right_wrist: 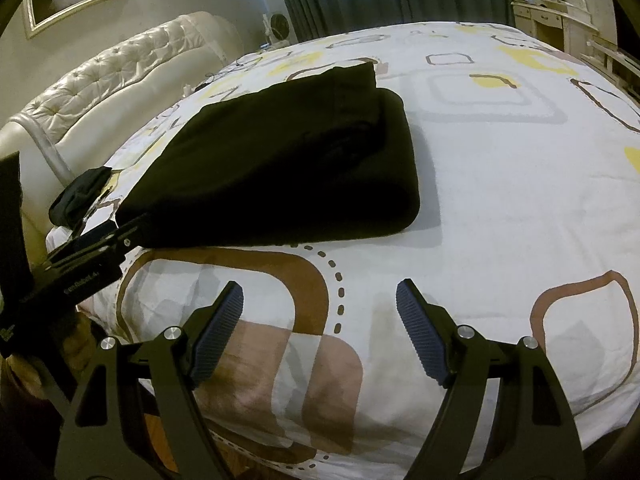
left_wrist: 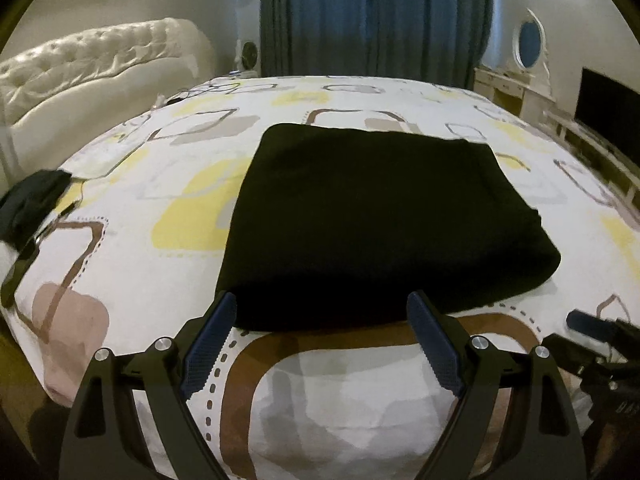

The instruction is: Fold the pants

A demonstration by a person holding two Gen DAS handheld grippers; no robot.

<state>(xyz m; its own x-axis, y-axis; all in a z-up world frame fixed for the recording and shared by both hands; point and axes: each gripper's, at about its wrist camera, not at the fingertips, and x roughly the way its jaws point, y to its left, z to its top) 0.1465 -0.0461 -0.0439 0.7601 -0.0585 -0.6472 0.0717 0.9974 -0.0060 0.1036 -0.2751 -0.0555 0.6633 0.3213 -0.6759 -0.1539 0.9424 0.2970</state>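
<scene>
Both tools [left_wrist: 320,312] [right_wrist: 320,302] gape just short of folded pants [left_wrist: 384,220].

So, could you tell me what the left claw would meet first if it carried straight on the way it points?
Most likely the near edge of the folded black pants. The left claw stands open just in front of that edge, above the patterned bedspread; how far apart they are is hard to judge.

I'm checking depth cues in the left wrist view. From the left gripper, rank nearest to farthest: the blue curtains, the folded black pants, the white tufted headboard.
1. Folded black pants, just ahead of the open left gripper.
2. White tufted headboard, far left.
3. Blue curtains, beyond the bed.
</scene>
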